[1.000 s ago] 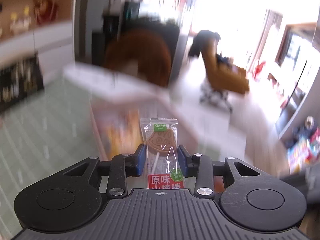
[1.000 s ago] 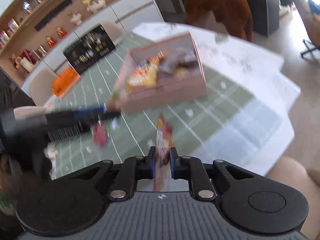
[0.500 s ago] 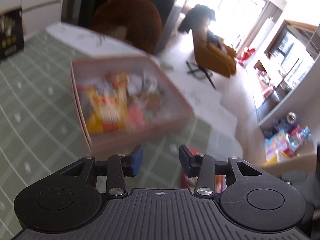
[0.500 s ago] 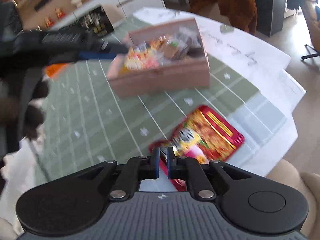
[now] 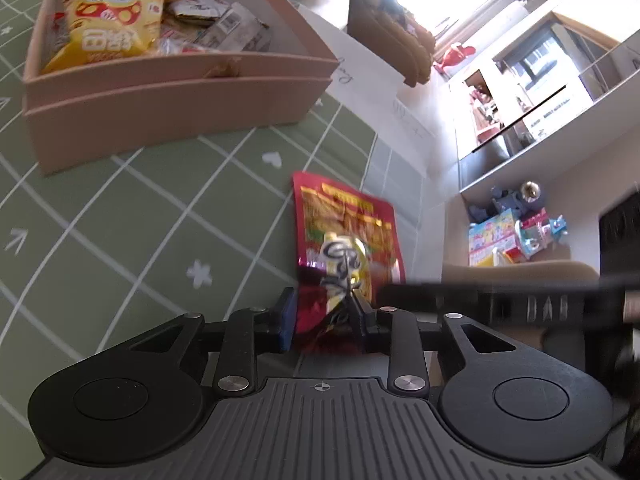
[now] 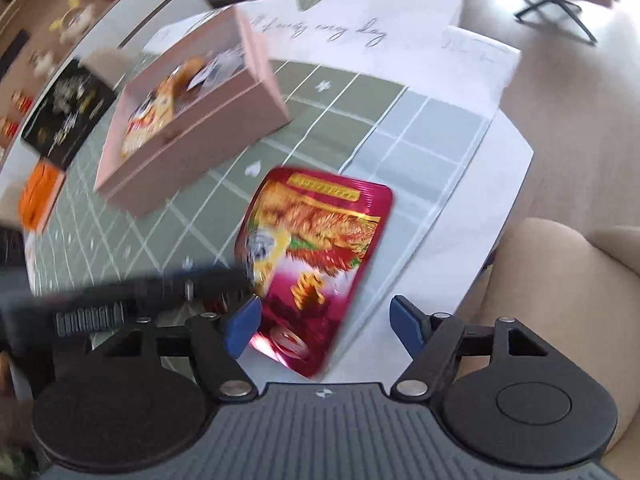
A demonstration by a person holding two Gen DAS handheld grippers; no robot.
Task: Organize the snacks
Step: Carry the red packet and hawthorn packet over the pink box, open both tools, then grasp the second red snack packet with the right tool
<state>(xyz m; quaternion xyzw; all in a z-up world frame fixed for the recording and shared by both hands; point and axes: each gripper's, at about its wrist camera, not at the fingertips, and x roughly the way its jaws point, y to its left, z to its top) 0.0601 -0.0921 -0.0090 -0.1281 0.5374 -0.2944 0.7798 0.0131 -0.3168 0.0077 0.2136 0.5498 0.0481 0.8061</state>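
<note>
A red foil snack bag [image 5: 344, 220] lies on the green checked mat near the table's edge. Its near end stands crumpled between the pads of my left gripper [image 5: 326, 320], whose jaws are closing and touch it on both sides. The right wrist view shows the same bag [image 6: 316, 232] between the pads of my right gripper [image 6: 324, 320]. Those jaws are opening, and the right pad is well off the foil. The left gripper's finger [image 6: 160, 284] reaches in as a dark blur from the left. The pink box [image 5: 160, 120] behind holds a yellow bag [image 5: 112, 24] and several small packs.
The white table edge [image 6: 500, 160] runs just right of the red bag, with a beige seat [image 6: 560, 280] beyond. A black box [image 6: 64, 116] and an orange pack [image 6: 38, 196] sit at the far left. Open mat [image 5: 120, 220] lies between the pink box and me.
My left gripper held a lollipop pack, then was empty over the box, and has dropped onto the red bag. My right gripper lowered that bag to the mat and spread its jaws.
</note>
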